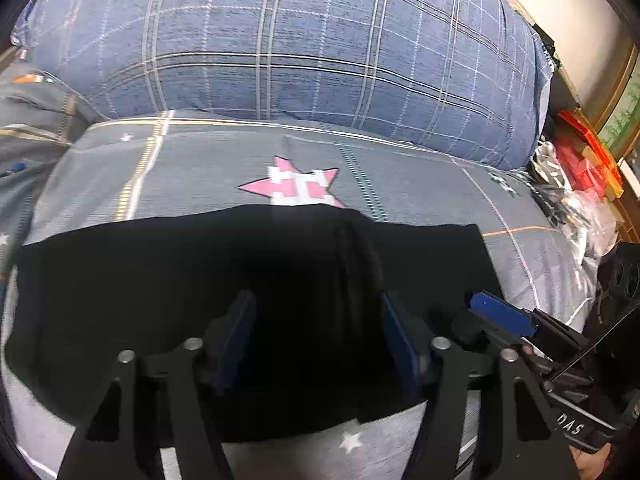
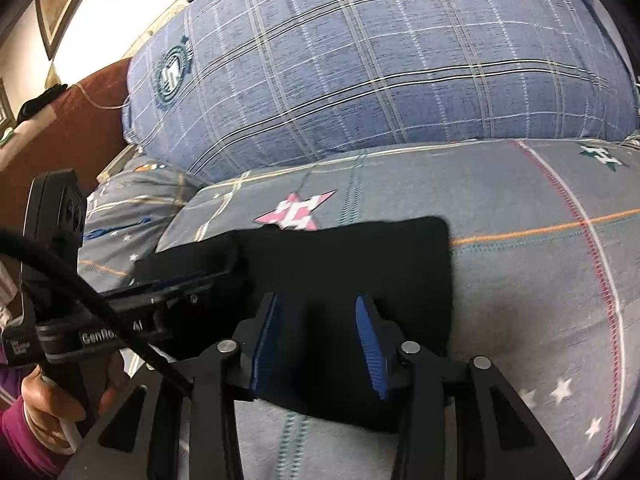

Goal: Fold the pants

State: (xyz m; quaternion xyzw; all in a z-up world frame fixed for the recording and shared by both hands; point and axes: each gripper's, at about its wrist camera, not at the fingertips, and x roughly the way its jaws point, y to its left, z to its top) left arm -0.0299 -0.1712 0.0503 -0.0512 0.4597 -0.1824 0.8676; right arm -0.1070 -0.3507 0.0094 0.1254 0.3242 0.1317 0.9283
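The pants (image 1: 200,300) lie as a flat black rectangle on the grey star-print bed (image 1: 400,184), in front of a blue plaid pillow (image 1: 300,40). No loose leg or waistband can be told apart, so the fold appears well advanced.

The left gripper (image 1: 320,336) hovers over the near half of the pants with its jaws standing wide and nothing pinched. The right gripper (image 2: 316,340) hovers over the right end of the pants with its jaws moderately apart, also gripping nothing.

Procedure for the step in hand, as judged:
1. Lower both grippers onto 1 edge of the pants at matching points.
2. Close on all layers, not the top layer alone.
3. Lift both ends together and keep the edge taut.
4. Lay the edge squarely onto the opposite edge.

View differences: the left wrist view shows the full width of the pants and red packaging (image 1: 584,160) beside the bed. The right wrist view alone shows the person's hand (image 2: 52,408) on the left gripper's handle, and the pants' square far right corner.
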